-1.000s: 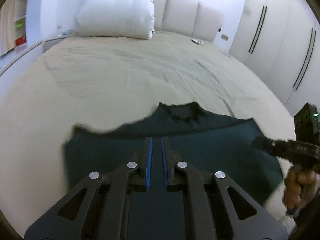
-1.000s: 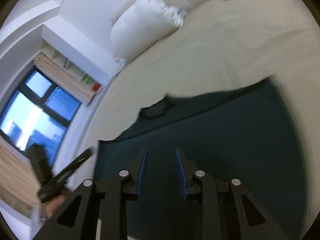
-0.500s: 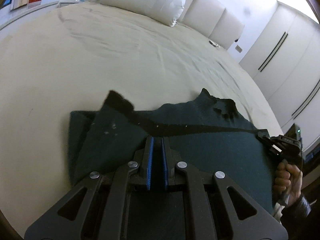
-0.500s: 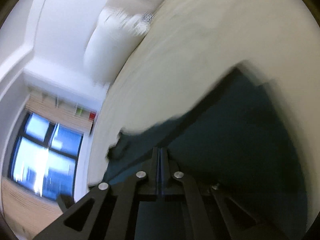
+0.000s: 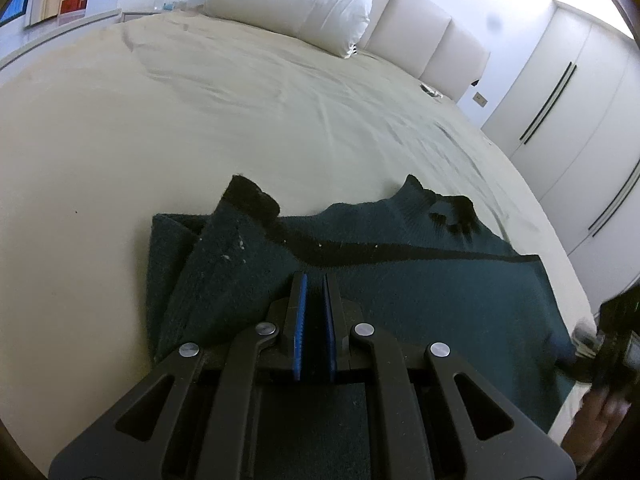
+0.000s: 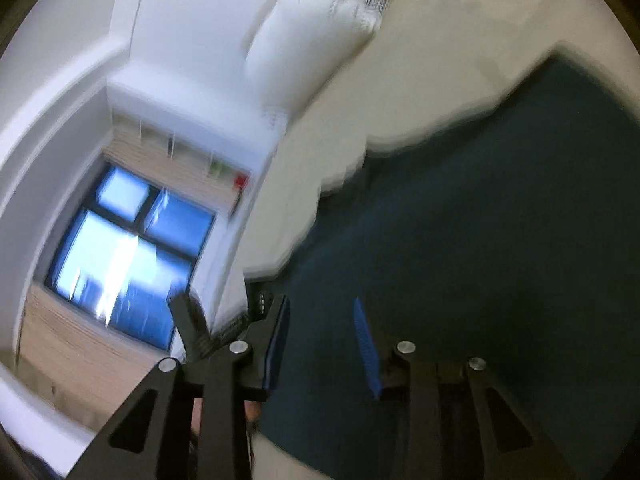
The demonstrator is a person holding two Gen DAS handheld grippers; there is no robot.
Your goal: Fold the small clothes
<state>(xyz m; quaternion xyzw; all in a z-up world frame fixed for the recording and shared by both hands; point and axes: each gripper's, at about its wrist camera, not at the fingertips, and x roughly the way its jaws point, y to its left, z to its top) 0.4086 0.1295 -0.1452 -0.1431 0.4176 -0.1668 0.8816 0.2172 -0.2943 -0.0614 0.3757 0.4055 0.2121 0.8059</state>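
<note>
A dark teal knit sweater (image 5: 420, 284) lies on the beige bed (image 5: 200, 120), its bottom part folded up over the body, one cuff (image 5: 252, 196) sticking out at the left and the collar (image 5: 440, 208) at the far right. My left gripper (image 5: 314, 284) is shut on the sweater's folded near edge, blue pads nearly together. My right gripper (image 6: 320, 312) is open just above the sweater (image 6: 500, 220) with nothing between the pads; this view is blurred. The right gripper's body shows at the left view's right edge (image 5: 616, 340).
A white pillow (image 5: 296, 0) and padded headboard (image 5: 432, 48) stand at the far end of the bed. White wardrobes (image 5: 580, 100) line the right wall. A window (image 6: 128, 252) and shelves are to the left.
My right gripper was open, shut on the sweater half a second ago, and is open again now. The sweater's bottom part has been folded over the body. My left gripper stayed shut.
</note>
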